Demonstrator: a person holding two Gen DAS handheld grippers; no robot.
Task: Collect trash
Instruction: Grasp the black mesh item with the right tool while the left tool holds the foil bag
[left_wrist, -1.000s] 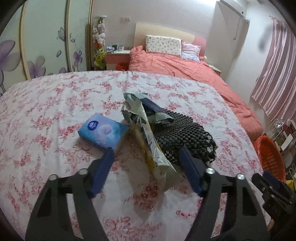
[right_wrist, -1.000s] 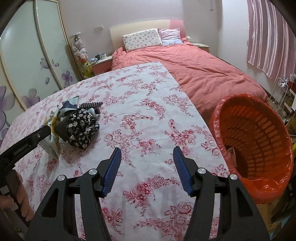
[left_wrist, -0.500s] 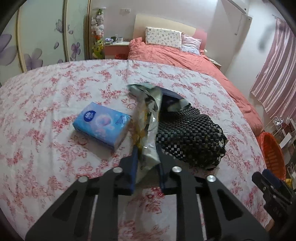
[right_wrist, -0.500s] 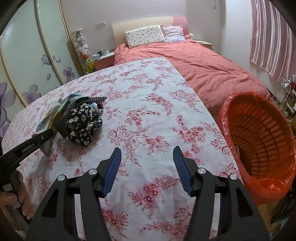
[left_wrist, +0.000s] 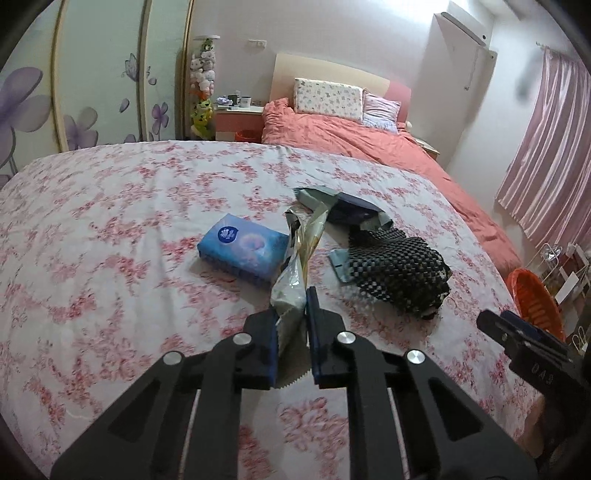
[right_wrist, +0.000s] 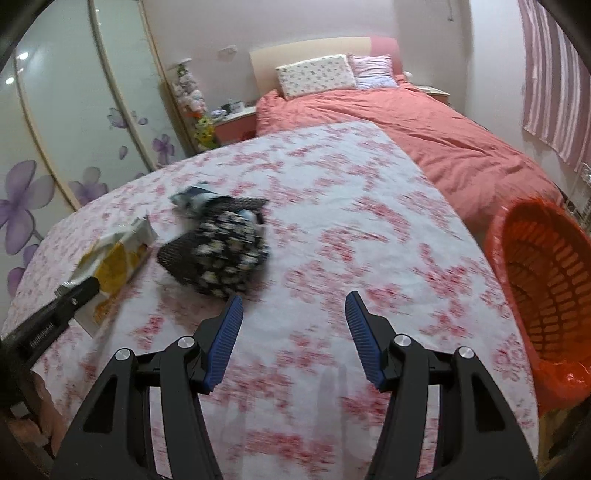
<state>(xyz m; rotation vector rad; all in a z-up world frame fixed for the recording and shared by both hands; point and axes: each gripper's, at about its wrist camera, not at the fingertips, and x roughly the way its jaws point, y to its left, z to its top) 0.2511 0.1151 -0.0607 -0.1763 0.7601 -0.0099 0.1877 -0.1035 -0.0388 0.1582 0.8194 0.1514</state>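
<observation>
Counts: we see one snack wrapper, one blue tissue pack, one black patterned cloth, one orange basket.
Basket: beside the table's right edge; we cannot make out its contents.
Wrapper: on the floral tablecloth, long axis running away from us.
Left gripper: clamped on the wrapper's near end.
Right gripper: jaws apart, nothing between.

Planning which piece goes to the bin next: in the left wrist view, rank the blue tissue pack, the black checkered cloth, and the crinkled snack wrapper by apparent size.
1. Crinkled snack wrapper: the longest, though its near end sits between the jaws, so closeness inflates it.
2 and 3. Black checkered cloth and blue tissue pack: too similar to rank.
</observation>
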